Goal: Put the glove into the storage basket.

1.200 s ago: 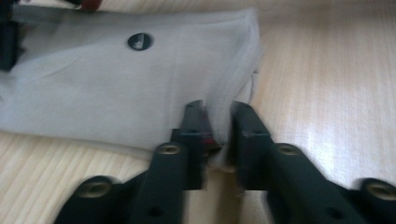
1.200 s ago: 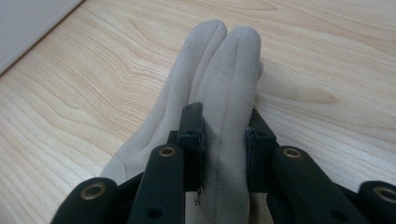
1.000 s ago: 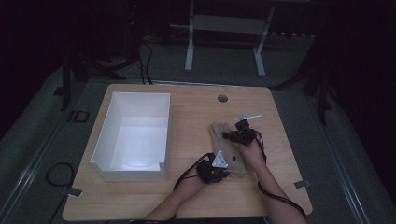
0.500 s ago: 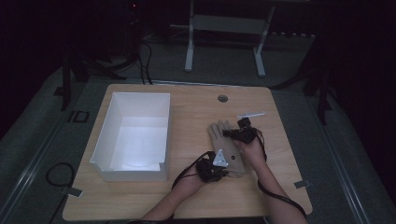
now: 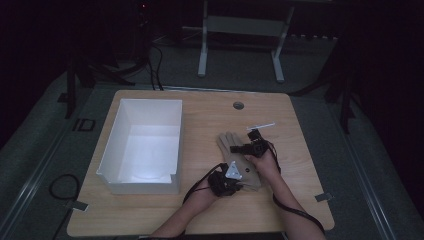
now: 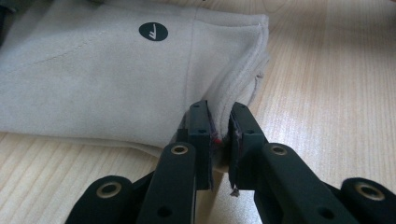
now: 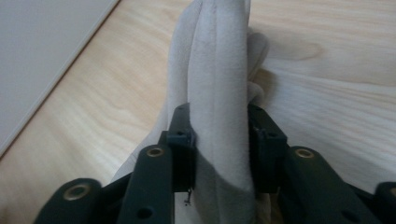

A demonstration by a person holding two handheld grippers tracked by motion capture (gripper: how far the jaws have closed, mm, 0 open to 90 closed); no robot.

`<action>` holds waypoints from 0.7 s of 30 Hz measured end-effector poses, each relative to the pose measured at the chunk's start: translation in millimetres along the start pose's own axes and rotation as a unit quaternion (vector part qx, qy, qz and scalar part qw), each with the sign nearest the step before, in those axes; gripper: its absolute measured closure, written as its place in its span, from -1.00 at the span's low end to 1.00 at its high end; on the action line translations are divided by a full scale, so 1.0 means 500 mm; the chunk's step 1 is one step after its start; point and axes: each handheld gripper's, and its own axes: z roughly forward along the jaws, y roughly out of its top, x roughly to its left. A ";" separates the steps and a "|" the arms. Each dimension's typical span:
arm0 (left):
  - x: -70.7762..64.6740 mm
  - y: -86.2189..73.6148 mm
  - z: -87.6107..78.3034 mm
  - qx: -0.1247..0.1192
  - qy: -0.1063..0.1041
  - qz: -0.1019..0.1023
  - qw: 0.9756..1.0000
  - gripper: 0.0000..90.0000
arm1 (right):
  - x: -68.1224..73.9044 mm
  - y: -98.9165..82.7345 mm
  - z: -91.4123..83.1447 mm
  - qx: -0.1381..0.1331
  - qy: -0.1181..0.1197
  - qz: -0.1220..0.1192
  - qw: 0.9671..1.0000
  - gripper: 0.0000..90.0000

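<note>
**Both claws on the glove, the right one just easing open**

From the high view we see the pale glove (image 5: 239,159) lying flat on the wooden surface (image 5: 200,215), just right of the white bin (image 5: 144,145) and apart from it. The left claw (image 5: 231,176) sits at the cuff end, nearest the person; the right claw (image 5: 248,148) is over the fingers at the far end. Compared with the picture a second ago, the glove lies in the same spot and both hands have barely shifted. A thin white stick (image 5: 260,126) lies just beyond the right claw, and a round hole (image 5: 238,105) marks the far part of the surface. Nothing stands between the glove and the bin except its near wall.

In the left gripper view, the left claw (image 6: 219,135) is pinched tight on the folded edge of the glove's cuff (image 6: 238,93), with a round black logo (image 6: 153,31) on the cloth beyond.

In the right gripper view, the right claw (image 7: 219,140) has a bunched ridge of glove fingers (image 7: 219,70) between its pads. Its jaws have just been opening a little, yet the cloth fills the gap and touches both pads. We judge this a re-grip or a release: if the glove is bound for the bin, the left claw alone may carry it.
</note>
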 end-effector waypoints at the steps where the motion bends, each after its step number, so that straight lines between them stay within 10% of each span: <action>1: 0.000 0.000 -0.001 0.000 -0.002 -0.001 1.000 0.82 | 0.000 0.000 0.000 0.000 0.000 0.000 1.000 0.53; 21: 0.000 0.055 -0.081 -0.002 0.020 0.017 1.000 0.82 | 0.039 0.056 -0.102 -0.067 -0.002 -0.012 0.998 0.53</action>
